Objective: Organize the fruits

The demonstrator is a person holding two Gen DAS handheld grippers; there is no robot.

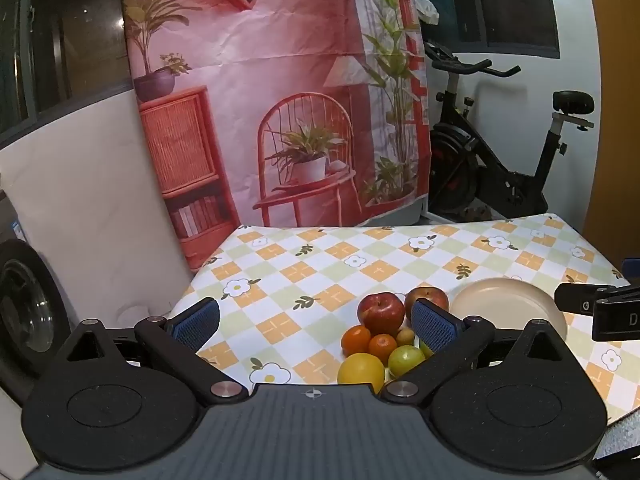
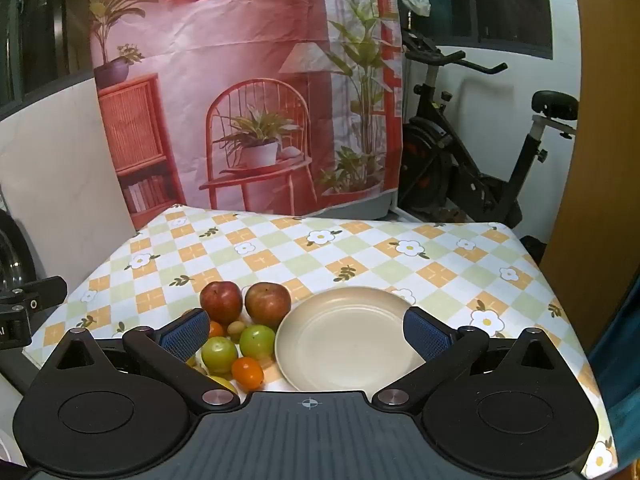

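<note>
A pile of fruit lies on the checkered tablecloth: two red apples (image 1: 380, 312) (image 2: 267, 305), small oranges (image 1: 356, 339) (image 2: 247, 372), green fruits (image 2: 219, 354) (image 1: 406, 360), a yellow lemon (image 1: 361, 369) and a tiny yellowish fruit (image 2: 235, 327). A beige empty plate (image 2: 348, 340) (image 1: 504, 300) sits just right of the pile. My left gripper (image 1: 316, 326) is open and empty, hovering over the pile's left side. My right gripper (image 2: 306, 330) is open and empty, above the plate and the fruit.
The table (image 2: 400, 248) has a flowered checkered cloth; its far edge meets a pink printed backdrop (image 2: 240, 80). An exercise bike (image 2: 480, 152) stands behind the table at right. The right gripper's body shows at the left view's right edge (image 1: 600, 308).
</note>
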